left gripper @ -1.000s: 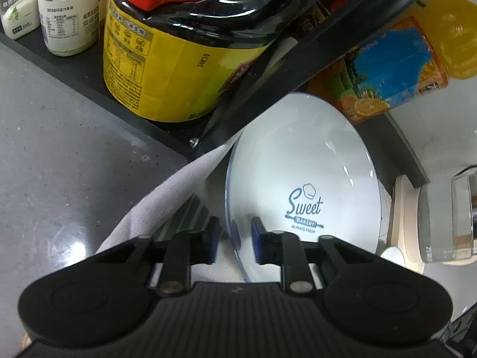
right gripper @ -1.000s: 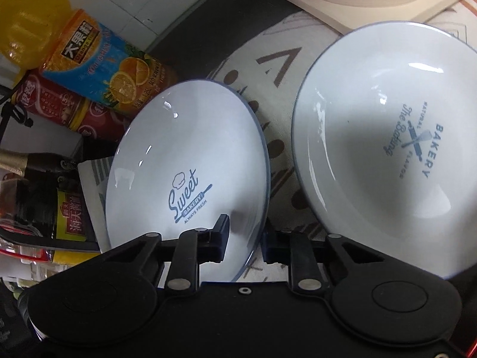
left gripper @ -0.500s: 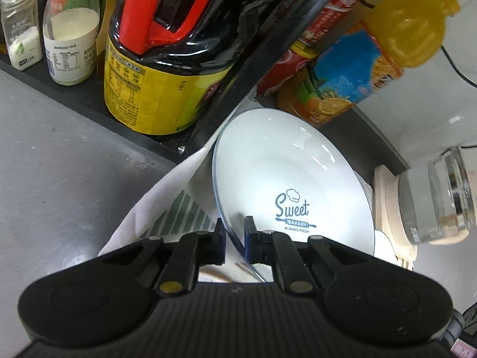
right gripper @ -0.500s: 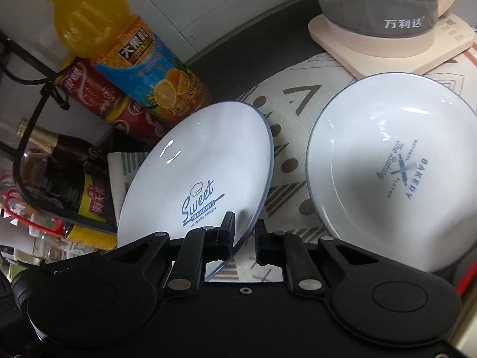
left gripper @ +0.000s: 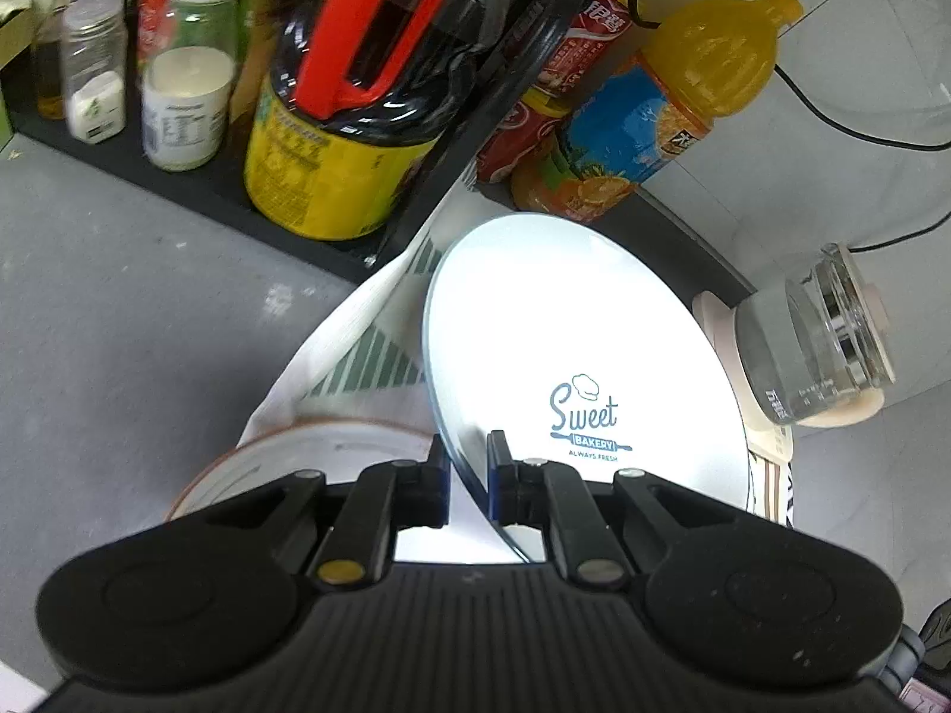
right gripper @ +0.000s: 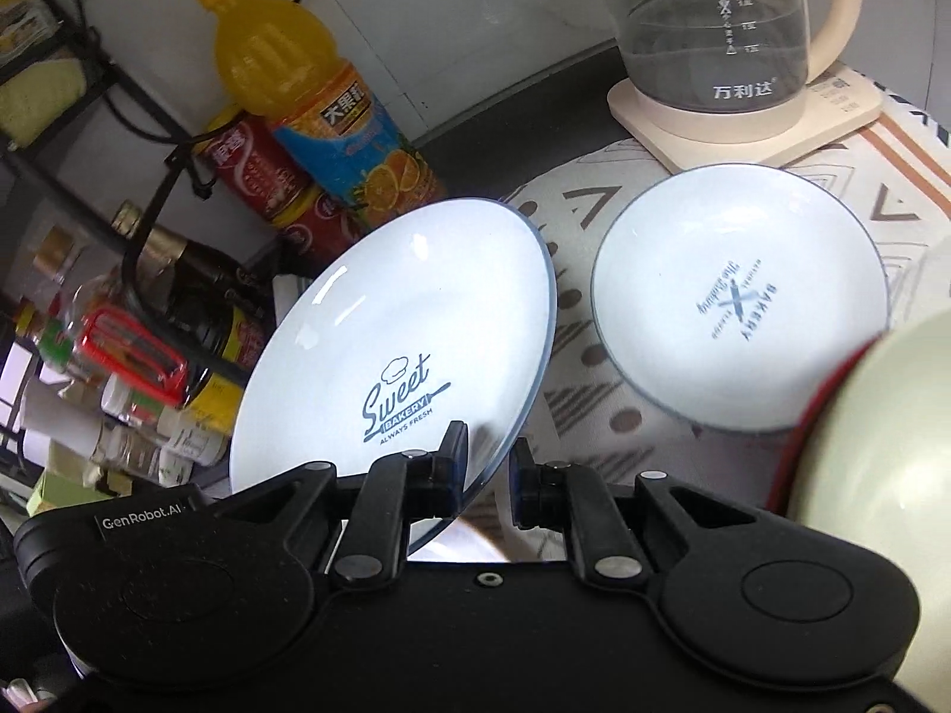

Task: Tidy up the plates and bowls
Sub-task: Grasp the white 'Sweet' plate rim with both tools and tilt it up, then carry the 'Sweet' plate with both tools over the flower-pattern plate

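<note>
A white "Sweet Bakery" plate [left gripper: 570,344] with a thin blue rim is tilted and lifted above the patterned cloth. My left gripper [left gripper: 466,475] is shut on its near rim. My right gripper [right gripper: 488,475] straddles the same plate [right gripper: 404,333] at its near edge, and a gap shows at the right pad. A second white "Bakery" plate [right gripper: 737,297] lies flat on the cloth to the right. A cream bowl with a brown rim [left gripper: 309,463] sits below the left gripper. A pale bowl with a red rim [right gripper: 879,475] fills the right edge of the right wrist view.
A black rack [left gripper: 196,190] holds a yellow-labelled jug [left gripper: 333,166] and small jars. An orange juice bottle [right gripper: 321,107] and red cans [right gripper: 261,172] stand behind the plate. A glass kettle [right gripper: 713,30] stands on a cream base at the back right. Grey counter [left gripper: 119,327] lies left.
The held plate has risen from the cloth and tilted up. Both grippers pulled back and up, so more of the shelf, bottles and kettle shows. The two bowls have come into view.
</note>
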`<state>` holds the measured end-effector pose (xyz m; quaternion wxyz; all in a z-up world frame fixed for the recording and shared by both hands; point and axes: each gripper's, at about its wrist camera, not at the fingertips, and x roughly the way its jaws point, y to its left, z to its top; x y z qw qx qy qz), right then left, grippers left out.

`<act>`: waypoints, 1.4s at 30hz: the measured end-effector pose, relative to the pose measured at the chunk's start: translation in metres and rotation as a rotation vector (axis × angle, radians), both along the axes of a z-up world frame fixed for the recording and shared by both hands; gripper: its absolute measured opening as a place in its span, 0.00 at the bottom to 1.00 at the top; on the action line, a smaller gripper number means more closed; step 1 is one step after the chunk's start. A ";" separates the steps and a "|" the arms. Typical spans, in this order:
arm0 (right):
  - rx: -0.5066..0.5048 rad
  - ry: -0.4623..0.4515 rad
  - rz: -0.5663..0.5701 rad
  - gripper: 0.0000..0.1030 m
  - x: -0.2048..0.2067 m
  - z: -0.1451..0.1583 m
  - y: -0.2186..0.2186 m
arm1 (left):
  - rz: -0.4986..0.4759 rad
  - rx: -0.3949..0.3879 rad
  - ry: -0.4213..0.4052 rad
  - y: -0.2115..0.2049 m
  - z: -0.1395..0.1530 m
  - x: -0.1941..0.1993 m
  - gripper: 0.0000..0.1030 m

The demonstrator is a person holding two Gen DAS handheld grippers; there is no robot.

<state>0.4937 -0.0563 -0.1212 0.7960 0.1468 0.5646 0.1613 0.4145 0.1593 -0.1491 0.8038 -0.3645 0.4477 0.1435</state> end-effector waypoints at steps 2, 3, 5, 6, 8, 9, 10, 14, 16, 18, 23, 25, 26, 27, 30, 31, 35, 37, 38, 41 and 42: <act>-0.003 -0.007 0.004 0.13 -0.009 0.003 0.000 | -0.004 0.006 -0.002 -0.001 0.003 -0.009 0.09; -0.005 -0.008 0.005 0.13 -0.014 0.004 0.001 | -0.006 0.006 -0.003 -0.001 0.003 -0.014 0.09; -0.010 -0.015 0.008 0.13 -0.024 0.006 0.001 | -0.007 0.002 -0.003 -0.001 0.004 -0.023 0.09; -0.014 -0.019 0.010 0.13 -0.029 0.007 0.001 | -0.008 0.003 -0.004 -0.001 0.004 -0.027 0.09; -0.016 -0.025 0.012 0.13 -0.038 0.009 0.001 | -0.011 0.005 -0.005 -0.001 0.005 -0.036 0.09; -0.015 -0.025 0.011 0.13 -0.042 0.009 0.001 | -0.012 0.006 -0.004 -0.001 0.005 -0.040 0.09; -0.016 -0.024 0.011 0.13 -0.045 0.009 0.001 | -0.011 0.005 -0.003 -0.001 0.005 -0.043 0.09; -0.029 -0.031 0.020 0.13 -0.063 0.012 0.002 | -0.014 0.005 -0.004 -0.001 0.005 -0.060 0.09; -0.037 -0.033 0.026 0.13 -0.071 0.012 0.001 | -0.017 0.004 -0.003 -0.002 0.004 -0.070 0.09; -0.042 -0.029 0.028 0.13 -0.078 0.010 -0.001 | -0.019 -0.003 0.003 -0.001 0.002 -0.077 0.09; -0.068 -0.022 0.033 0.13 -0.096 0.004 -0.005 | -0.027 -0.020 0.018 -0.002 -0.006 -0.094 0.10; -0.077 -0.018 0.039 0.13 -0.102 0.001 -0.006 | -0.027 -0.024 0.025 -0.003 -0.008 -0.099 0.10; -0.081 -0.017 0.043 0.13 -0.104 0.001 -0.007 | -0.026 -0.026 0.027 -0.003 -0.009 -0.102 0.10; -0.085 -0.016 0.047 0.13 -0.106 0.001 -0.006 | -0.026 -0.028 0.029 -0.004 -0.009 -0.105 0.10; -0.098 -0.019 0.061 0.13 -0.112 0.000 -0.007 | -0.028 -0.036 0.033 -0.004 -0.012 -0.110 0.10; -0.103 -0.018 0.065 0.13 -0.113 0.000 -0.007 | -0.032 -0.038 0.035 -0.004 -0.013 -0.111 0.10; -0.121 -0.018 0.078 0.13 -0.118 -0.002 -0.007 | -0.038 -0.052 0.040 -0.004 -0.019 -0.117 0.10; -0.138 -0.023 0.093 0.13 -0.121 -0.002 -0.004 | -0.035 -0.059 0.039 -0.003 -0.021 -0.120 0.10; -0.143 -0.024 0.099 0.13 -0.122 -0.002 -0.003 | -0.033 -0.064 0.039 -0.002 -0.022 -0.121 0.10; -0.152 -0.024 0.116 0.13 -0.124 -0.003 -0.002 | -0.027 -0.072 0.041 -0.001 -0.025 -0.124 0.10; -0.154 -0.024 0.120 0.13 -0.124 -0.003 -0.001 | -0.024 -0.074 0.043 0.000 -0.026 -0.125 0.10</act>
